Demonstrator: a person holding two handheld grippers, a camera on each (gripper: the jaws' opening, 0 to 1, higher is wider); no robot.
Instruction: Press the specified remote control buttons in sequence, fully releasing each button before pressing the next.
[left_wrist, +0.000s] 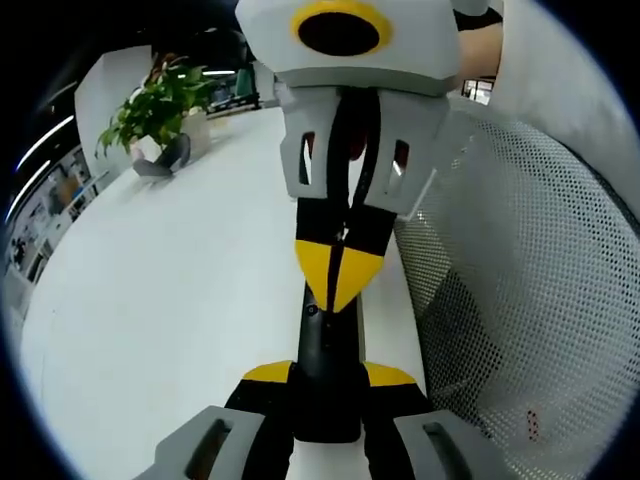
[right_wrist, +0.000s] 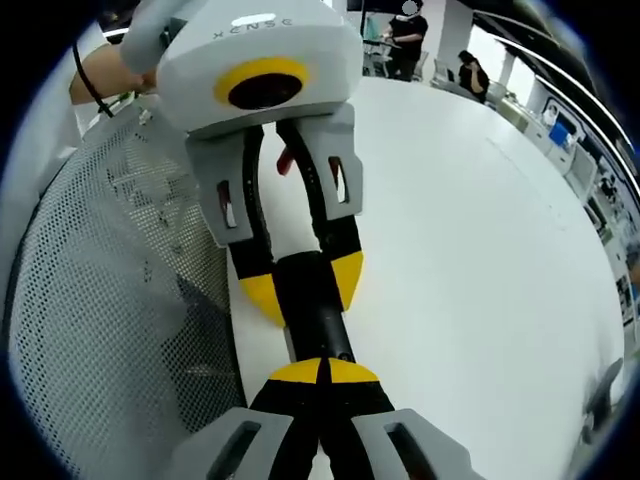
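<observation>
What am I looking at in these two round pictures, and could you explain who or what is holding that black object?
There is no robot here. A person holds a two-jaw tool in each hand, and a fisheye camera rides on each tool, looking along its jaws. In the left gripper view, the left gripper rises from the bottom, its yellow-tipped jaws closed on the sides of a black remote control. The grey tool coming from the top is the right gripper; its jaws are shut together and the tip is down on the remote, apparently at a button. The right gripper view shows the same moment from the opposite side. Everything happens over a white table. A potted plant stands at its far end, and a mesh chair back is next to it.
</observation>
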